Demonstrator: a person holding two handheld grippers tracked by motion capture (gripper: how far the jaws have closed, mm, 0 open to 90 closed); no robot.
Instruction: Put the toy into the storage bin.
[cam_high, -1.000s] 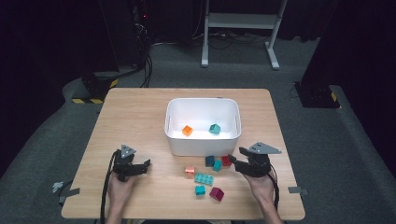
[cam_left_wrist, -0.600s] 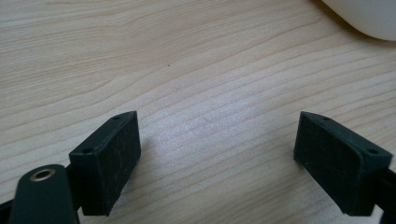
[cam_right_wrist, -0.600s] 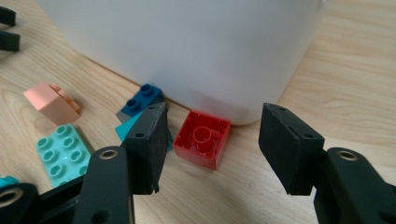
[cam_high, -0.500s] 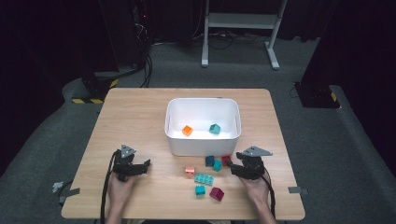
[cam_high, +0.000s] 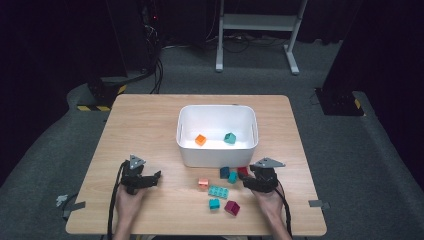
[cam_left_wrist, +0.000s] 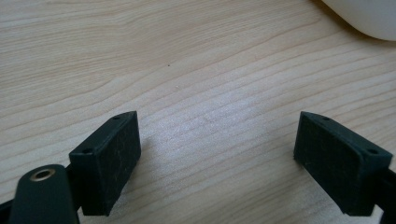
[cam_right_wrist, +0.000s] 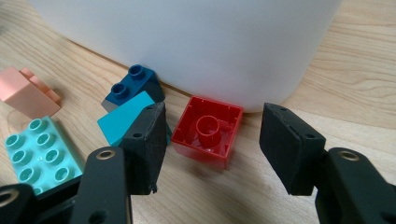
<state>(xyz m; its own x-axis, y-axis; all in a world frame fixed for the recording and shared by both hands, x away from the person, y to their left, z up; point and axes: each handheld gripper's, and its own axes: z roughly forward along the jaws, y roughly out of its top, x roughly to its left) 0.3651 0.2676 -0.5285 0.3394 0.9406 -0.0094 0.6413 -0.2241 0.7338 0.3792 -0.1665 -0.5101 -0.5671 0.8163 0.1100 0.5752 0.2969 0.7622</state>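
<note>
Lying upside down against the white bin's (cam_high: 216, 150) near wall, toward the table's (cam_high: 150, 120) near right corner, the red brick (cam_right_wrist: 208, 130) sits between the right gripper's (cam_right_wrist: 212, 140) parted jaws, untouched. Inside the bin lie an orange brick (cam_high: 200, 140) and a teal brick (cam_high: 229, 138). Near the front-left edge, the left gripper (cam_left_wrist: 219, 158) rests spread over bare wood. Grey carpet surrounds the table.

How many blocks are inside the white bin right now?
2: an orange block at the left of the white bin's floor and a teal block to its right. The near wall may hide others.
</note>
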